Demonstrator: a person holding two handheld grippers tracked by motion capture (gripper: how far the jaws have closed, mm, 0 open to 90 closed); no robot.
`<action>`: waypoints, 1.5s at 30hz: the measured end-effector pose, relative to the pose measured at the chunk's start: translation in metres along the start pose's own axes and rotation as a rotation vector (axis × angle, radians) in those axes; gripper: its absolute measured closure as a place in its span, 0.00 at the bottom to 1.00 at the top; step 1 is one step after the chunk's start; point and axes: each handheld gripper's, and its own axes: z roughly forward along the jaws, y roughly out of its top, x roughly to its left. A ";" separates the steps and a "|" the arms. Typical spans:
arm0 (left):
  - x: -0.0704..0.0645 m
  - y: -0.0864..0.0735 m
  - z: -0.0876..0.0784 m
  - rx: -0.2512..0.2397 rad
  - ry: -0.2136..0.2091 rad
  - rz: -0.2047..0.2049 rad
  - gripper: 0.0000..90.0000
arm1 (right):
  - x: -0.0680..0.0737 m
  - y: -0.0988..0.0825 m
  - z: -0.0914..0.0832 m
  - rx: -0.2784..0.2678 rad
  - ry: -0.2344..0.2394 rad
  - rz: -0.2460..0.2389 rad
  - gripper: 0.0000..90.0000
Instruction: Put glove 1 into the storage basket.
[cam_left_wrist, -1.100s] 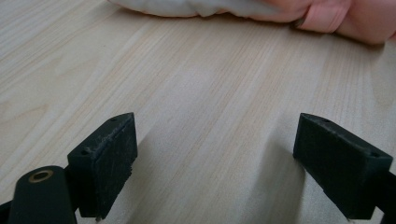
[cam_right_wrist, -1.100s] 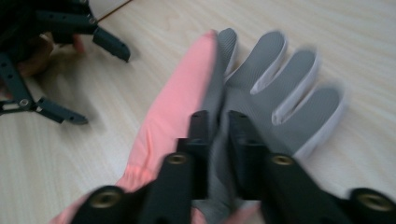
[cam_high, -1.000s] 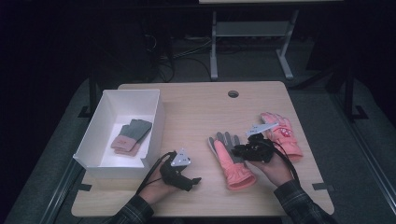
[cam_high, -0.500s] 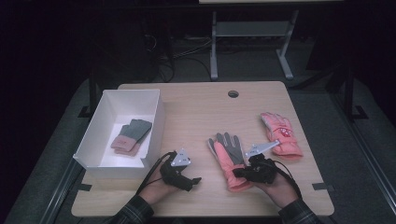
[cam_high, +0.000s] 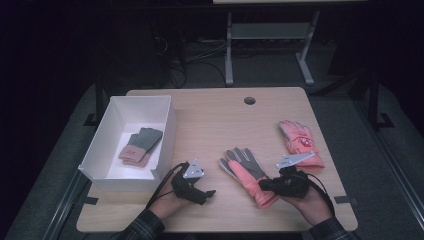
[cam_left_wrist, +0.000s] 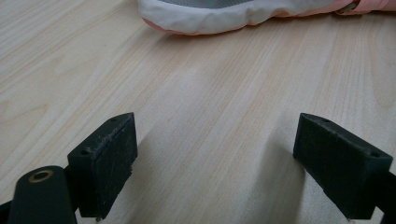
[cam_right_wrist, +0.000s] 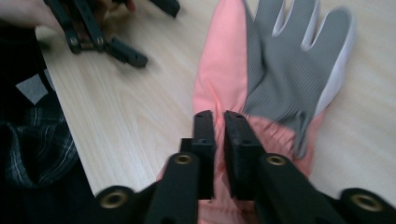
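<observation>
The right gripper (cam_right_wrist: 219, 122), jaws nearly together after a slight reopening with no cloth seen pinched, is held over the cuff of the pink-and-grey fabric glove (cam_high: 248, 173) laid palm-up on the wooden table (cam_high: 215, 120), while the left gripper (cam_left_wrist: 219, 163) is rested wide open nearby.

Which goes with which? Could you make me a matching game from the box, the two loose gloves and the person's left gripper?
1 white box
2 grey-palmed glove
3 pink glove
4 left gripper

a lies alone, far right
b jaws wide apart, nothing between
c holds folded gloves
d palm up, in the middle

Pairs: 1-c, 2-d, 3-a, 4-b
</observation>
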 end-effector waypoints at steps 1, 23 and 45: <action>0.000 0.000 0.000 0.000 0.000 0.000 0.14 | -0.001 0.002 -0.002 -0.014 -0.010 -0.005 0.87; 0.000 0.000 0.000 0.000 0.001 -0.002 0.14 | -0.069 0.036 -0.022 -0.076 -0.275 0.102 0.71; 0.000 0.001 0.000 0.005 -0.004 0.000 0.14 | -0.157 0.022 -0.041 -0.102 -0.484 0.267 0.67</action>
